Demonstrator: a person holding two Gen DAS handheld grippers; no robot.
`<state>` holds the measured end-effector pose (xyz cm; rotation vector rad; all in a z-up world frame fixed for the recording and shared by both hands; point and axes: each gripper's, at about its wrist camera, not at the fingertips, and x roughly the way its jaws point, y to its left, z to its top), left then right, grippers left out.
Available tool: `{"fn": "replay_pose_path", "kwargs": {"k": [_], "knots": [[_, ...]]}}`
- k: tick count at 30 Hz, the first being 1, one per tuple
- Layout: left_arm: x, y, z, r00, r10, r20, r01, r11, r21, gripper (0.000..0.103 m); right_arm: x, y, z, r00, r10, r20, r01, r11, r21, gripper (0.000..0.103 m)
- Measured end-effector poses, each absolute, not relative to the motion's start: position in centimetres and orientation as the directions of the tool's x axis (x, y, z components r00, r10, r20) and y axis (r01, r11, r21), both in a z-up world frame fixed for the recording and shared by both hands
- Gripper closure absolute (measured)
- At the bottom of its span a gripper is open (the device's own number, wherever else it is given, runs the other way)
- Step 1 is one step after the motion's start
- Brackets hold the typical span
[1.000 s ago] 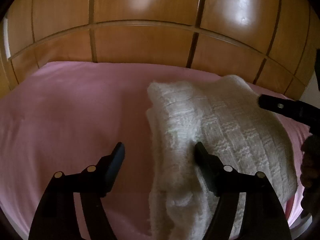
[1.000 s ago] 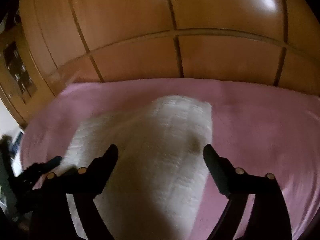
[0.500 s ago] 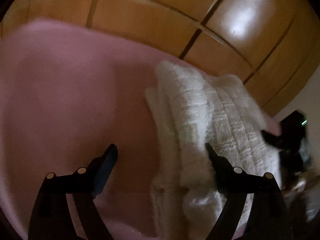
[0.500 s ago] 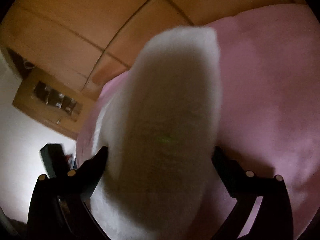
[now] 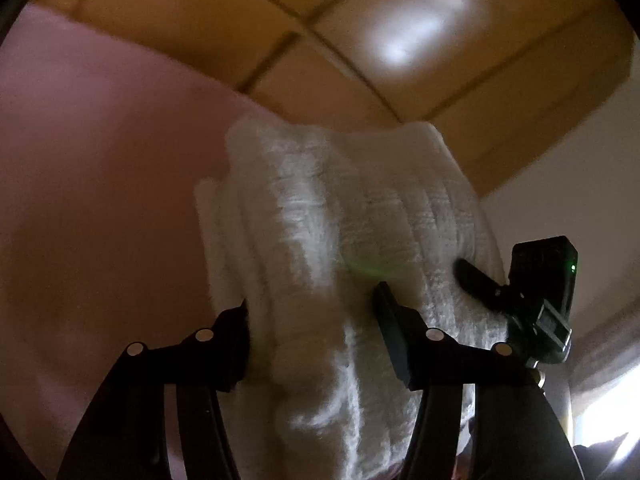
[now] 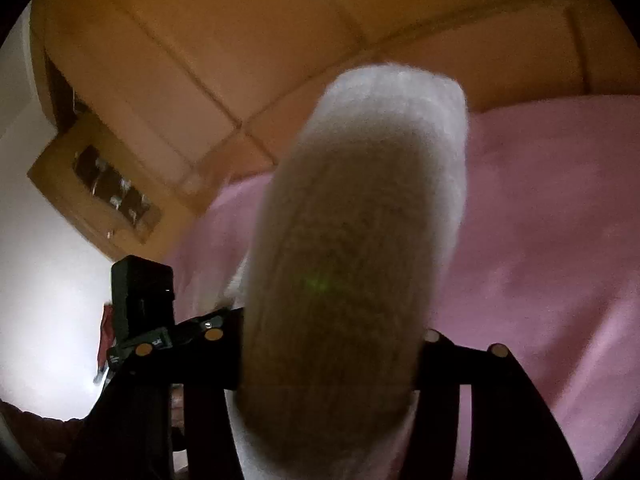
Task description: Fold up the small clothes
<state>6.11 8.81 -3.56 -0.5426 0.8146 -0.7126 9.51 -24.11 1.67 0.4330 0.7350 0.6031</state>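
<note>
A white knitted garment (image 5: 360, 208), folded into a thick bundle, lies on the pink bed sheet (image 5: 100, 200). My left gripper (image 5: 312, 308) has the bundle's near left part between its fingers. Its jaws are closing, and both pads press into the knit. In the right wrist view the garment (image 6: 380, 140) fills the gap of my right gripper (image 6: 332, 324). Those jaws are closing too, and the cloth bulges between and above them. One finger of the right gripper (image 5: 474, 280) digs into the bundle's right side. The garment's near end is hidden behind the fingers.
Wooden wardrobe doors (image 5: 280, 20) stand behind the bed. A wooden shelf with small items (image 6: 100, 180) hangs on the white wall at the left of the right wrist view. The pink sheet (image 6: 540, 220) stretches to the right of the bundle.
Both grippers have pushed in over the garment and narrowed from wide open to gripping it. Both views have tilted, and the bundle now stands bunched between the fingers.
</note>
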Motion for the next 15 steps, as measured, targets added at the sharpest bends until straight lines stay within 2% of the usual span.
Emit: {"fn": "replay_pose_path", "kwargs": {"k": [6, 10, 12, 13, 14, 15], "knots": [[9.0, -4.1, 0.2, 0.400, -0.770, -0.496, 0.523, 0.637, -0.567, 0.047, 6.5, -35.6, 2.3, 0.748, 0.492, -0.446, -0.178, 0.796, 0.579, 0.052], [10.6, -13.0, 0.4, 0.383, -0.699, -0.604, 0.580, 0.691, -0.432, 0.047, 5.2, -41.6, -0.7, 0.788, 0.304, -0.535, 0.026, 0.852, 0.523, 0.051], [11.1, -16.8, -0.8, 0.396, -0.598, -0.697, 0.583, 0.750, -0.312, 0.047, 4.7, -44.0, -3.5, 0.763, 0.271, -0.587, 0.118, 0.835, 0.538, 0.046], [11.4, -18.2, -1.5, 0.404, -0.550, -0.731, 0.583, 0.771, -0.257, 0.047, 4.5, -44.7, -4.6, 0.753, 0.279, -0.597, 0.139, 0.818, 0.558, 0.039], [11.3, -19.0, -2.1, 0.419, -0.524, -0.742, 0.580, 0.783, -0.225, 0.047, 3.8, -45.2, -5.2, 0.755, 0.261, -0.601, 0.165, 0.812, 0.560, 0.027], [11.0, -19.2, -2.4, 0.441, -0.520, -0.731, 0.570, 0.792, -0.220, 0.047, 3.2, -45.3, -5.1, 0.767, 0.238, -0.597, 0.173, 0.819, 0.548, 0.023]]}}
